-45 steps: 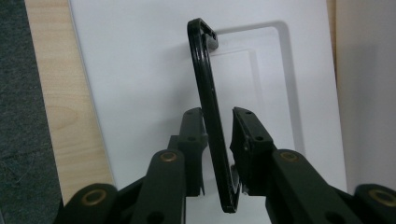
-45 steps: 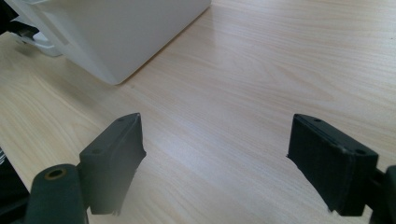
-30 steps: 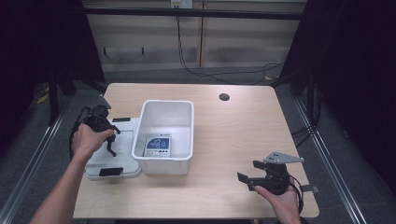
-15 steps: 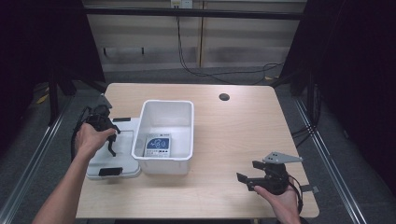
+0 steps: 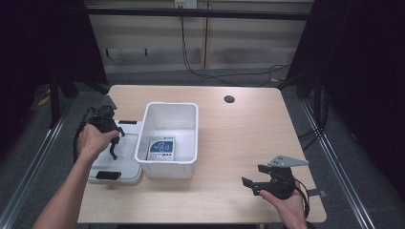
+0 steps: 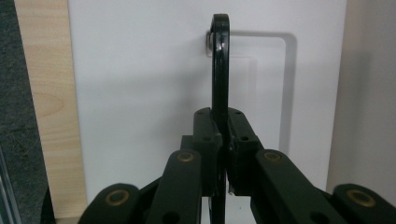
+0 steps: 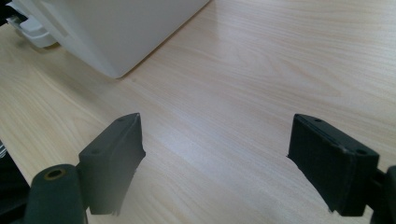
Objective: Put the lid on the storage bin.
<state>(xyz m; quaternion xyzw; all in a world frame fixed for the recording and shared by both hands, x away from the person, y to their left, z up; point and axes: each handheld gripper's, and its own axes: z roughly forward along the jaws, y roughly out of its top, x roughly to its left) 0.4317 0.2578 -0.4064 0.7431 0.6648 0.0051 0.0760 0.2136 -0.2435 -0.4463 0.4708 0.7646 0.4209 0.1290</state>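
A white lid (image 5: 126, 155) lies flat on the table, left of a white bin (image 5: 168, 106). My left gripper (image 5: 113, 144) points down over the lid. In the left gripper view its jaws (image 6: 223, 128) are shut on a thin black handle (image 6: 220, 60) that stands edge-on above the lid (image 6: 140, 93). A small blue and white packet (image 5: 161, 148) lies on the bin's floor. My right gripper (image 5: 251, 175) hovers low over the table near the front right, open, with bare wood between its jaws (image 7: 215, 154).
A black clip (image 5: 107, 175) sits at the lid's near end. The wooden table (image 5: 239, 133) has a round cable hole (image 5: 229, 99) at the back. The bin's corner (image 7: 116, 32) lies ahead of the right gripper. Dark floor and rails surround the table.
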